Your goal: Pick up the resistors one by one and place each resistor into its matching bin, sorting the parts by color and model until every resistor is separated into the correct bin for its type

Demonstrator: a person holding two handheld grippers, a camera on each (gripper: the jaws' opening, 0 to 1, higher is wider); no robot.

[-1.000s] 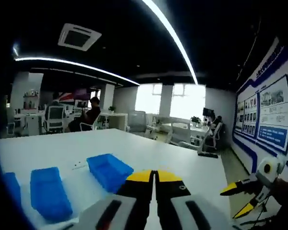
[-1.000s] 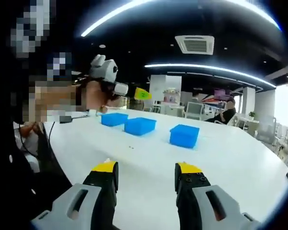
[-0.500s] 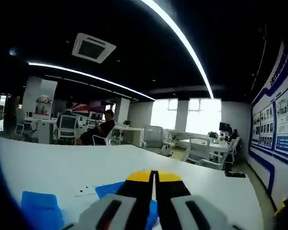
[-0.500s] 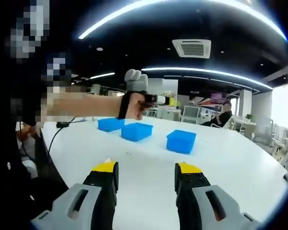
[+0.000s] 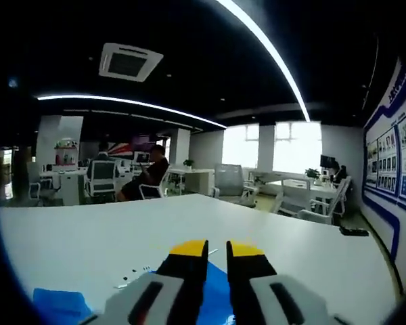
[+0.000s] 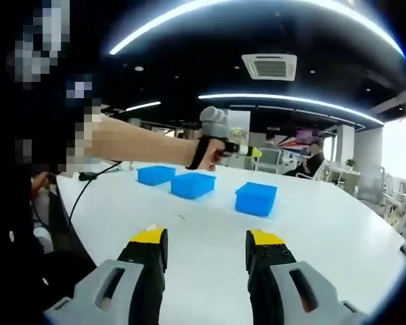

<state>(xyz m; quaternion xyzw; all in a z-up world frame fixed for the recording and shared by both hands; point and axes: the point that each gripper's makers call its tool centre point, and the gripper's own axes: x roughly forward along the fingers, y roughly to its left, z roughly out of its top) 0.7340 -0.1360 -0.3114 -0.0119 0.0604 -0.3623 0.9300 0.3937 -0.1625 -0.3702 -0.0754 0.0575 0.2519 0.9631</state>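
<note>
Three blue bins stand in a row on the white table [image 6: 311,230]: the left bin [image 6: 155,175], the middle bin [image 6: 193,185] and the right bin [image 6: 256,198]. Tiny resistors [image 6: 181,217] lie in front of them. My right gripper [image 6: 207,237] is low over the near table, open and empty. A hand holds my left gripper [image 6: 256,152] in the air above the bins. In the left gripper view, my left gripper [image 5: 216,250] has its yellow tips slightly apart, with nothing between them. It hovers over one blue bin [image 5: 213,298], with another bin [image 5: 54,301] to the left and small resistors [image 5: 132,274] between them.
A black cable and plug [image 6: 88,176] lie near the table's left edge beside the person's body. A small dark object [image 5: 355,231] rests at the table's far right. Office chairs, desks and a seated person [image 5: 152,179] are beyond the table.
My left gripper's jaws have parted from shut to slightly open. The hand carrying it has moved right and forward over the bins. The right gripper has stayed still.
</note>
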